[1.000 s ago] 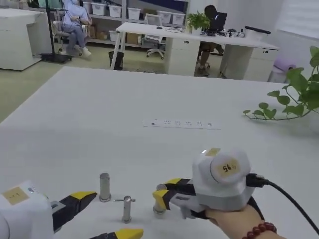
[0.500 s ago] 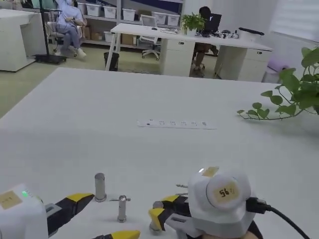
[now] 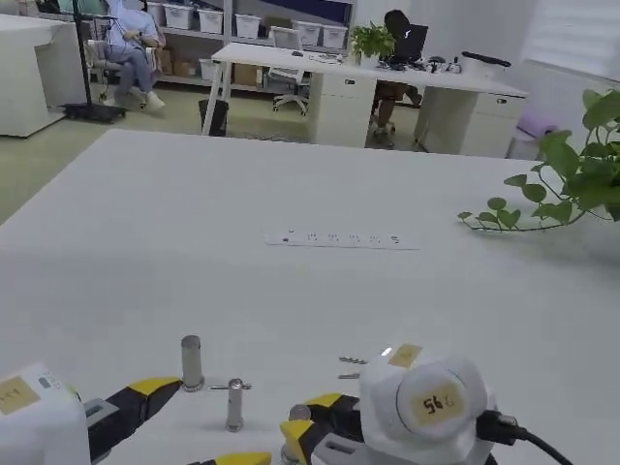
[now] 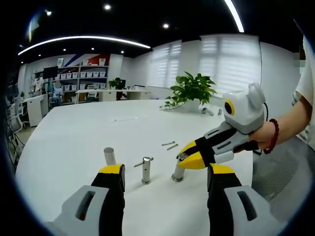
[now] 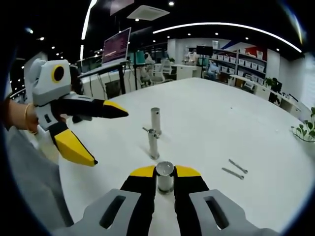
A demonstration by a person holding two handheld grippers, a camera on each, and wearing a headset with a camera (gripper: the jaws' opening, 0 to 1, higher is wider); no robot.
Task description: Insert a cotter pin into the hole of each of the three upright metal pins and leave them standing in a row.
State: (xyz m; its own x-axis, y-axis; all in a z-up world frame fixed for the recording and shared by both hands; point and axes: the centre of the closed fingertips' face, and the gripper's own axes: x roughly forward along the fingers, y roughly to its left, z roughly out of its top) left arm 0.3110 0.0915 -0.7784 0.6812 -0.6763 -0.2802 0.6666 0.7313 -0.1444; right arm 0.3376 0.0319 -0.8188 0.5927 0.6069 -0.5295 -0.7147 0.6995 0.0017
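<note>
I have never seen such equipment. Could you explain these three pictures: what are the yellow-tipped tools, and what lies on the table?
A person holds two hand grippers. One picture comes from a camera on the head; the others ride on each gripper. On the white table stand three metal pins. The end pin is bare; the middle pin carries a cotter pin; two loose cotter pins lie nearby. The right gripper clamps the third pin; the left gripper is open.

I see bright, even office light leaving only faint soft shadows on the white table (image 3: 291,194), daylight glowing through the blinds (image 4: 231,59) at two o'clock, ceiling light strips (image 5: 221,27) bent into arcs by the fisheye, and the head view's far background slightly soft.
</note>
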